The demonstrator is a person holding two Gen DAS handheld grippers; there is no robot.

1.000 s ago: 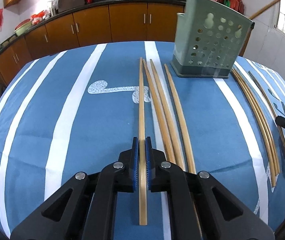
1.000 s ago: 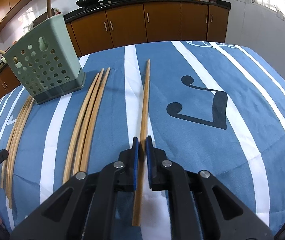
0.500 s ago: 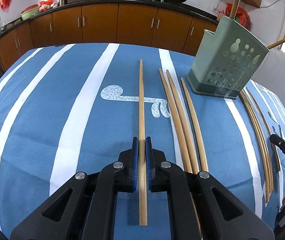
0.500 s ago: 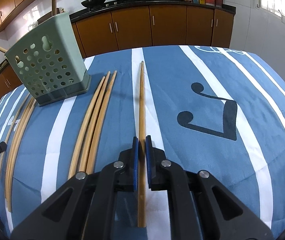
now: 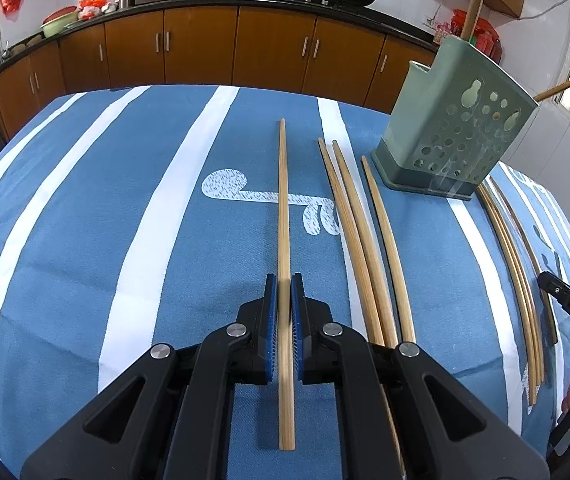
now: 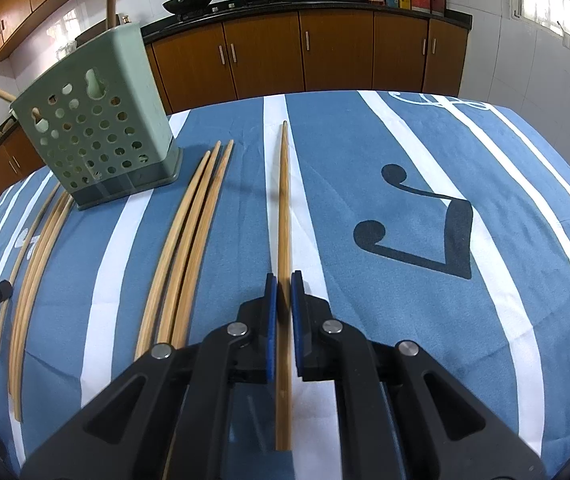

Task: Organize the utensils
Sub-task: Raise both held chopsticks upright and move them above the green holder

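Between the blue pads of the left tool (image 5: 283,292) a bamboo chopstick (image 5: 283,208) is sitting clamped, its tip pointing toward 12 o'clock over the blue-and-white striped cloth on the worktop (image 5: 85,208) and its blunt end sticking back toward 6 o'clock past the jaws. At 1 o'clock from that tool three loose chopsticks (image 5: 359,240) are lying side by side on the cloth, close together. Farther toward 2 o'clock the green perforated utensil holder (image 5: 453,128) is standing, with two sticks poking out of its top. Beyond its base, at 3 o'clock, another bundle of chopsticks (image 5: 513,272) is lying on the cloth.

Seen from the right wrist, the holder (image 6: 97,128) is standing at 10 o'clock, a bundle of chopsticks (image 6: 33,264) is lying at 9 o'clock, and three chopsticks (image 6: 189,240) are lying at 11 o'clock, just beside the tool. The right tool (image 6: 283,292) is gripping its own single chopstick (image 6: 283,208), pads closed on it, tip aiming at 12 o'clock along a white stripe, butt end trailing back toward 6 o'clock.
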